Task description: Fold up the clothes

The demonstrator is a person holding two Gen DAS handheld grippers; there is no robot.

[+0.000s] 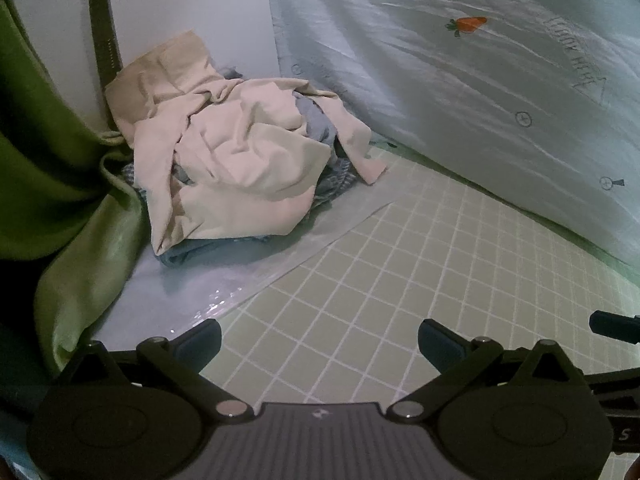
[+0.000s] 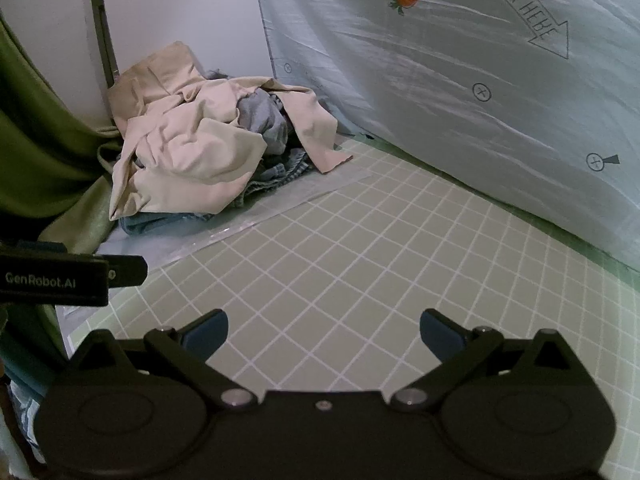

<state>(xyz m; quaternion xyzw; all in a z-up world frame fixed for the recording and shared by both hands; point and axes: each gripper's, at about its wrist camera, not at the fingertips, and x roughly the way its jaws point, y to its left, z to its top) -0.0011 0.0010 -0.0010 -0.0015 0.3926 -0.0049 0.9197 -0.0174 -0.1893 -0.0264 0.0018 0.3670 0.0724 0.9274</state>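
Note:
A heap of crumpled clothes lies in the far left corner: a cream garment [image 1: 224, 148] [image 2: 188, 152] on top, blue denim and grey pieces [image 1: 208, 250] [image 2: 260, 120] under it. The heap rests on a clear plastic sheet [image 1: 224, 280] [image 2: 272, 208]. My left gripper [image 1: 319, 340] hovers open over the green grid mat [image 1: 380, 280], well short of the heap, nothing between its fingers. My right gripper [image 2: 324, 330] is open too, over the same mat [image 2: 360, 260], empty. The left gripper's finger [image 2: 120, 270] shows at the left edge of the right wrist view.
A pale blue printed sheet [image 1: 480, 100] [image 2: 460, 80] with a carrot motif [image 1: 468, 24] rises along the right side. A green curtain [image 1: 52, 160] [image 2: 44, 152] hangs at the left. A white wall panel [image 1: 188, 12] stands behind the heap.

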